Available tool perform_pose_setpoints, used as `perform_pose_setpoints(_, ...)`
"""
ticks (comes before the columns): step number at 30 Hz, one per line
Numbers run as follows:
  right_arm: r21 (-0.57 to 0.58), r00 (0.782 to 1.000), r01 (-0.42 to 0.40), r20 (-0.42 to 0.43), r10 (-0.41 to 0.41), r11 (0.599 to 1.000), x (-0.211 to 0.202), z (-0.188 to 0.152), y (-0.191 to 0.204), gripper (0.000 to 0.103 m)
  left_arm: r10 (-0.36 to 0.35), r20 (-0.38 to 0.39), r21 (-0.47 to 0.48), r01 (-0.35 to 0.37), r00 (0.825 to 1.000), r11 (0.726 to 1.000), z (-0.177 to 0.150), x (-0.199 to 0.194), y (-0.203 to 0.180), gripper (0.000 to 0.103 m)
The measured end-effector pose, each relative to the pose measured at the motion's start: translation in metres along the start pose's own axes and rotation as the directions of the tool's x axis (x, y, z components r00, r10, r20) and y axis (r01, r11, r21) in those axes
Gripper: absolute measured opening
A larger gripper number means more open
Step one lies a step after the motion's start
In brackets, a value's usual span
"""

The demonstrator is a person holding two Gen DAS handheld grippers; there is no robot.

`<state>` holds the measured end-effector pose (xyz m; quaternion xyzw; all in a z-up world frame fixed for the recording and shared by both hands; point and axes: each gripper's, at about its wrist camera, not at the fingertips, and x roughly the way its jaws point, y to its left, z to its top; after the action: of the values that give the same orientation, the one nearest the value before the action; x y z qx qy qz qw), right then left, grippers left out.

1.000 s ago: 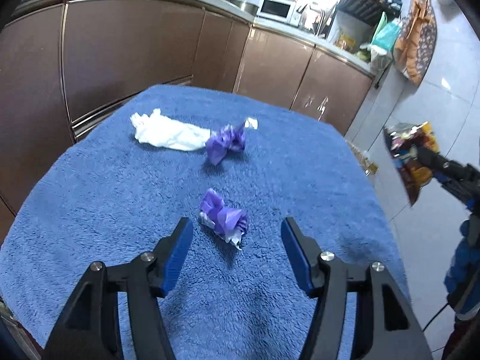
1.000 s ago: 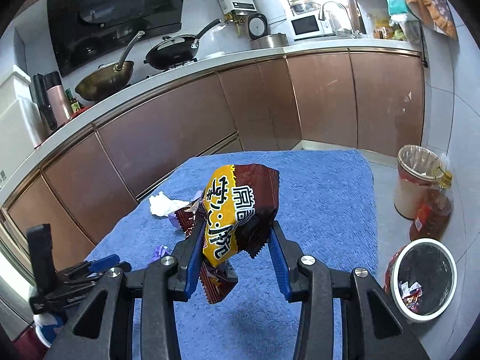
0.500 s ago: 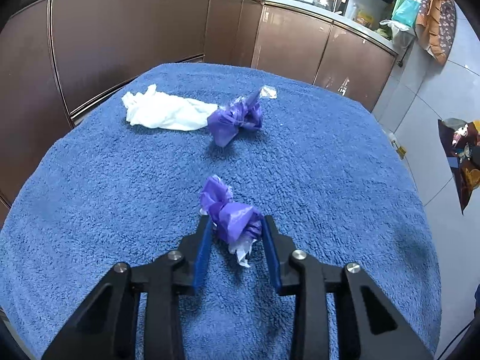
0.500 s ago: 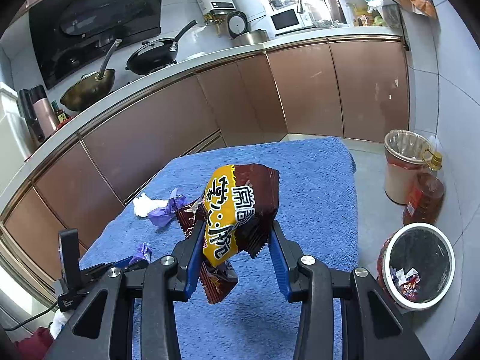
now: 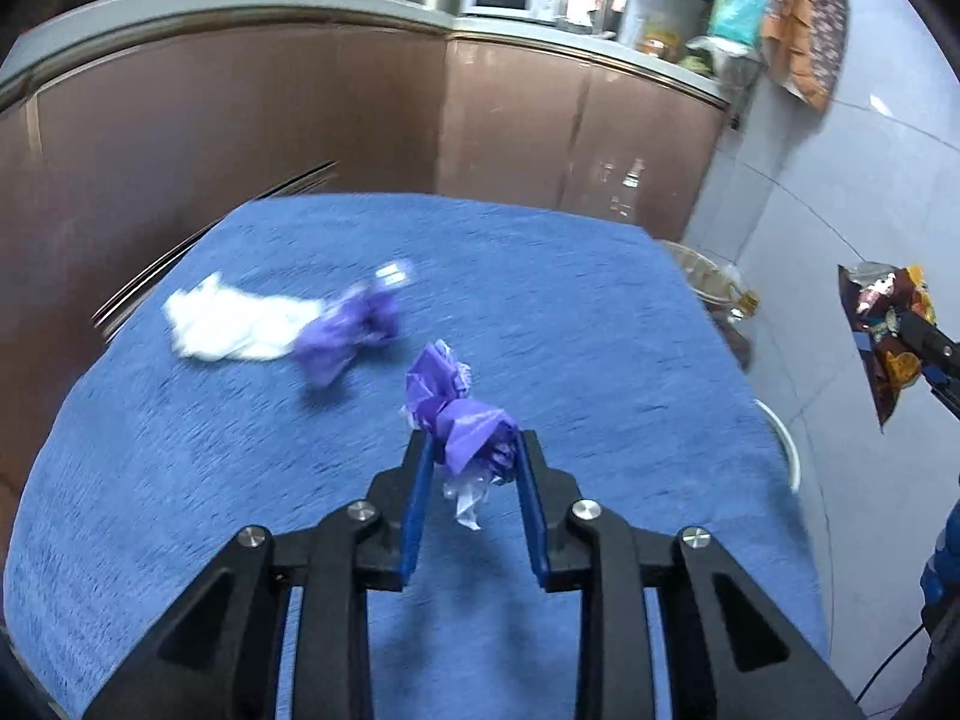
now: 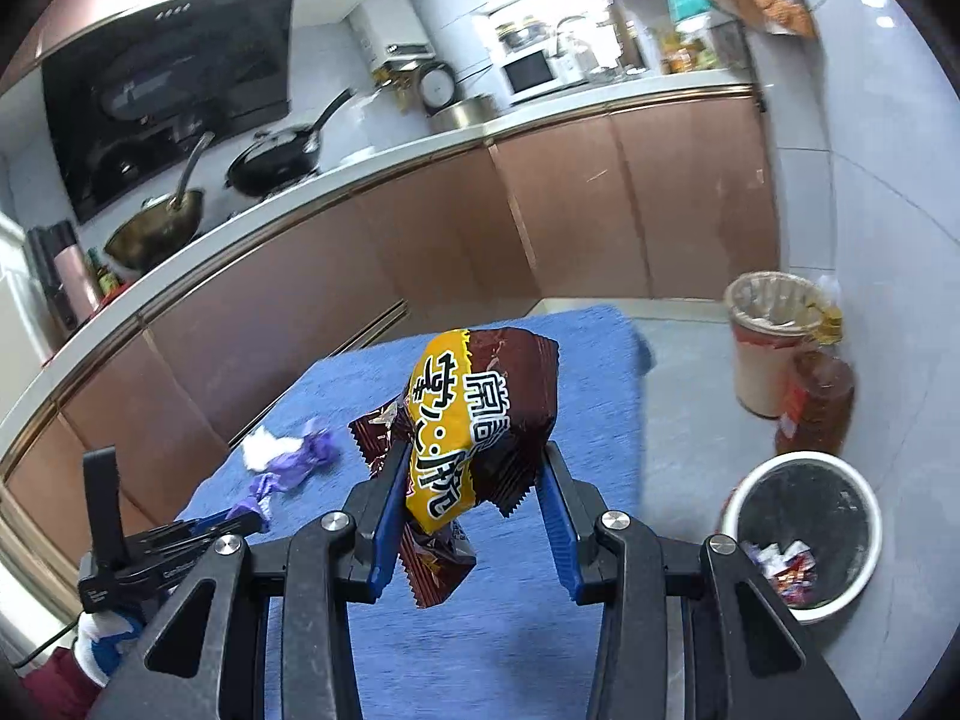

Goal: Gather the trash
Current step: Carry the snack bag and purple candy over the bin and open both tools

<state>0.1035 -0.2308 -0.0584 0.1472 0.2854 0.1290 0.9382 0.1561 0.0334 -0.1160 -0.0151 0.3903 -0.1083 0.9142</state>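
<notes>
Now the left gripper [image 5: 471, 459] has just closed on a purple wrapper [image 5: 462, 420] — the right gripper [image 6: 471, 483] clamps a snack bag [image 6: 480, 414]; far left on the blue towel [image 5: 540, 276] lie a white tissue [image 5: 231, 327] and another purple wad [image 5: 351, 333], with the bin [image 6: 801, 525] to the right on the floor.

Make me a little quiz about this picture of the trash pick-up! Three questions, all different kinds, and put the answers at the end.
1. True or false: the left gripper is shut on a purple wrapper.
2. Multiple choice: what does the right gripper hold? A) a white tissue B) a brown and yellow snack bag C) a bottle
3. Fill in: the white bin with the black liner stands on the ____, beside the table with the blue towel.

Key
1. True. Its jaws have just been closing on it.
2. B
3. floor
</notes>
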Motion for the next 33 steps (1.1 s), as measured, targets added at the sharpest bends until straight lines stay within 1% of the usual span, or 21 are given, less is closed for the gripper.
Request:
perform_pose_setpoints(3, 0.021, 0.998, 0.062, 0.026, -0.062, 0.998, -0.012, 0.001, -0.024, 0.039, -0.067, -0.002, 0.049, 0.067, 0.998, 0.997, 0.015, 0.009, -0.034, 0.026)
perform_pose_setpoints(5, 0.034, 0.993, 0.114, 0.037, -0.115, 0.993, -0.018, 0.001, -0.042, 0.039, -0.127, -0.014, 0.079, 0.127, 0.992, 0.989, 0.026, 0.019, -0.064, 0.026)
perform_pose_setpoints(7, 0.051, 0.984, 0.17, 0.041, -0.173, 0.984, -0.023, 0.0, -0.063, 0.039, -0.177, -0.03, 0.101, 0.179, 0.984, 0.979, 0.034, 0.029, -0.089, 0.026)
perform_pose_setpoints(9, 0.071, 0.972, 0.231, 0.035, -0.234, 0.97, -0.024, -0.002, -0.084, 0.039, -0.237, -0.055, 0.145, 0.243, 0.97, 0.959, 0.045, 0.044, -0.128, 0.026)
perform_pose_setpoints(10, 0.081, 0.967, 0.251, 0.031, -0.255, 0.964, -0.024, -0.003, -0.093, 0.039, -0.253, -0.063, 0.159, 0.26, 0.965, 0.952, 0.047, 0.048, -0.141, 0.026)
perform_pose_setpoints(11, 0.091, 0.961, 0.271, 0.026, -0.275, 0.958, -0.024, -0.005, -0.103, 0.039, -0.276, -0.075, 0.181, 0.286, 0.958, 0.941, 0.051, 0.054, -0.158, 0.026)
perform_pose_setpoints(12, 0.109, 0.952, 0.301, 0.017, -0.305, 0.947, -0.022, -0.007, -0.117, 0.039, -0.307, -0.094, 0.207, 0.32, 0.947, 0.924, 0.056, 0.064, -0.182, 0.026)
perform_pose_setpoints(14, 0.138, 0.938, 0.343, 0.001, -0.347, 0.929, -0.017, -0.01, -0.138, 0.039, -0.346, -0.125, 0.235, 0.366, 0.93, 0.9, 0.061, 0.081, -0.217, 0.026)
perform_pose_setpoints(16, 0.159, 0.922, 0.383, -0.015, -0.386, 0.91, -0.011, -0.012, -0.156, 0.039, -0.373, -0.156, 0.245, 0.402, 0.914, 0.882, 0.066, 0.098, -0.245, 0.026)
perform_pose_setpoints(17, 0.17, 0.917, 0.397, -0.023, -0.399, 0.902, -0.008, -0.013, -0.165, 0.039, -0.39, -0.183, 0.244, 0.426, 0.902, 0.871, 0.068, 0.113, -0.264, 0.026)
perform_pose_setpoints(19, 0.196, 0.903, 0.427, -0.046, -0.427, 0.883, 0.001, -0.016, -0.184, 0.039, -0.412, -0.225, 0.232, 0.459, 0.883, 0.857, 0.071, 0.136, -0.289, 0.026)
perform_pose_setpoints(22, 0.196, 0.878, 0.478, -0.083, -0.471, 0.856, 0.015, -0.022, -0.205, 0.04, -0.427, -0.271, 0.225, 0.488, 0.863, 0.843, 0.071, 0.166, -0.322, 0.026)
perform_pose_setpoints(23, 0.195, 0.871, 0.492, -0.097, -0.482, 0.849, 0.02, -0.024, -0.212, 0.04, -0.43, -0.28, 0.219, 0.493, 0.859, 0.842, 0.07, 0.172, -0.328, 0.026)
perform_pose_setpoints(25, 0.193, 0.86, 0.51, -0.119, -0.496, 0.838, 0.028, -0.029, -0.223, 0.042, -0.442, -0.309, 0.184, 0.509, 0.842, 0.841, 0.071, 0.196, -0.341, 0.027)
perform_pose_setpoints(26, 0.188, 0.853, 0.522, -0.133, -0.505, 0.832, 0.033, -0.032, -0.229, 0.042, -0.443, -0.313, 0.175, 0.51, 0.84, 0.842, 0.069, 0.202, -0.345, 0.029)
perform_pose_setpoints(29, 0.184, 0.837, 0.546, -0.168, -0.521, 0.818, 0.045, -0.039, -0.244, 0.045, -0.447, -0.327, 0.131, 0.508, 0.833, 0.851, 0.068, 0.227, -0.353, 0.031)
perform_pose_setpoints(30, 0.182, 0.833, 0.551, -0.175, -0.525, 0.815, 0.049, -0.04, -0.246, 0.047, -0.444, -0.335, 0.115, 0.504, 0.831, 0.856, 0.069, 0.237, -0.355, 0.032)
perform_pose_setpoints(31, 0.174, 0.824, 0.564, -0.189, -0.534, 0.807, 0.054, -0.043, -0.251, 0.049, -0.442, -0.34, 0.105, 0.5, 0.83, 0.859, 0.069, 0.245, -0.357, 0.033)
perform_pose_setpoints(32, 0.164, 0.812, 0.58, -0.201, -0.548, 0.798, 0.058, -0.046, -0.255, 0.052, -0.442, -0.343, 0.1, 0.5, 0.829, 0.86, 0.068, 0.249, -0.357, 0.037)
perform_pose_setpoints(33, 0.158, 0.806, 0.587, -0.207, -0.555, 0.794, 0.061, -0.047, -0.256, 0.053, -0.443, -0.344, 0.096, 0.5, 0.828, 0.861, 0.069, 0.252, -0.358, 0.042)
